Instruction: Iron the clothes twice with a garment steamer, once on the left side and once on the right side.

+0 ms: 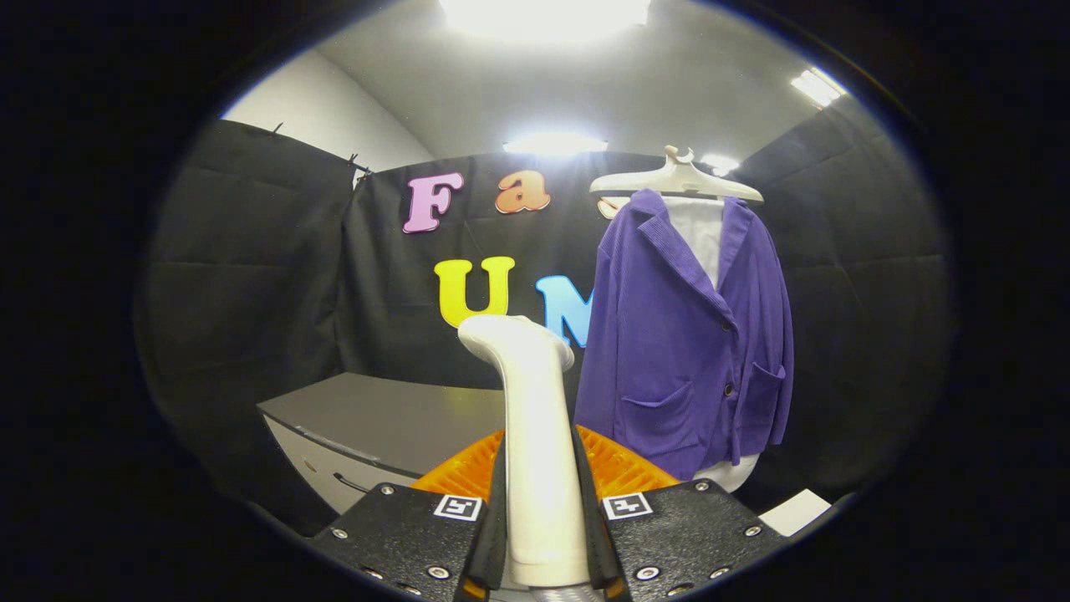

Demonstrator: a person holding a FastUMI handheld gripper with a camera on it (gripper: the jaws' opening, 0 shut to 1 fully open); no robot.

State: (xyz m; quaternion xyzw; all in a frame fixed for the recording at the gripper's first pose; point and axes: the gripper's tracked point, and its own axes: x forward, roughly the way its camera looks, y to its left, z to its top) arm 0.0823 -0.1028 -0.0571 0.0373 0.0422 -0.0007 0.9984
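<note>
My gripper (541, 493) is shut on the white garment steamer (531, 418), both fingers pressing its upright handle. The steamer's head curves forward at the top, just left of the jacket. A purple corduroy jacket (694, 343) over a white shirt (698, 230) hangs on a pale hanger (677, 180) beyond the fingers and to their right. The steamer head stands apart from the cloth, near the jacket's left edge.
A grey cabinet (393, 418) with a drawer handle stands to the left behind the steamer. Black cloth walls close the booth all round. A white sheet (798, 510) lies low at the right.
</note>
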